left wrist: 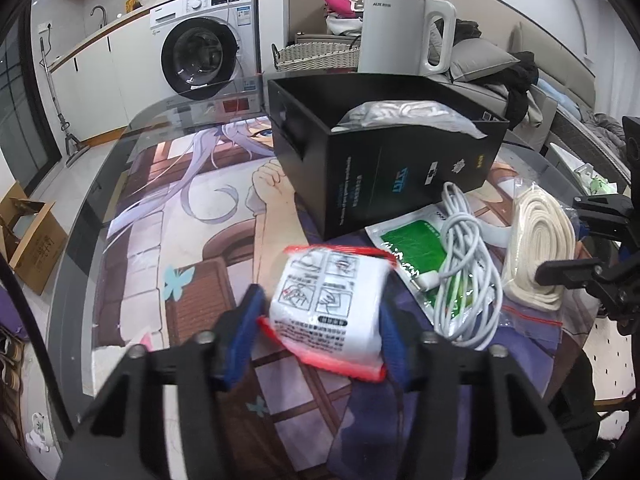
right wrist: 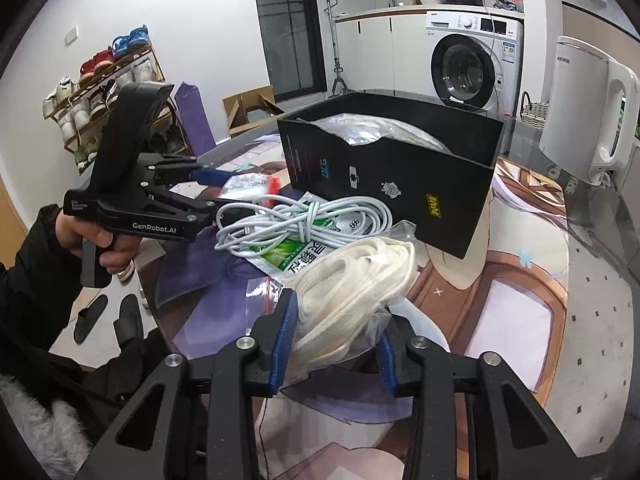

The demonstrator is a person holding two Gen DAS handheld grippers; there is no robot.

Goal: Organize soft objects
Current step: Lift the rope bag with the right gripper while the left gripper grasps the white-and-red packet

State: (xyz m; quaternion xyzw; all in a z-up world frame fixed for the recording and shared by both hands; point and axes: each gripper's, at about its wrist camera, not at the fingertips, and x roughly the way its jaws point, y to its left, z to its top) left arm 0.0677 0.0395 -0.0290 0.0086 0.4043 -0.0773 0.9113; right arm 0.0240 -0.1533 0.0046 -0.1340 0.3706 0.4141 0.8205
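Left wrist view: left gripper (left wrist: 320, 320) pinches white printed packet (left wrist: 326, 304), lifted for black box (left wrist: 384, 160) at 12 o'clock | right gripper (right wrist: 334, 332) squeezes bagged cream rope coil (right wrist: 356, 280), same destination likely.

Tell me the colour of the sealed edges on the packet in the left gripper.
Red edges on a white packet, clearest in the left wrist view.
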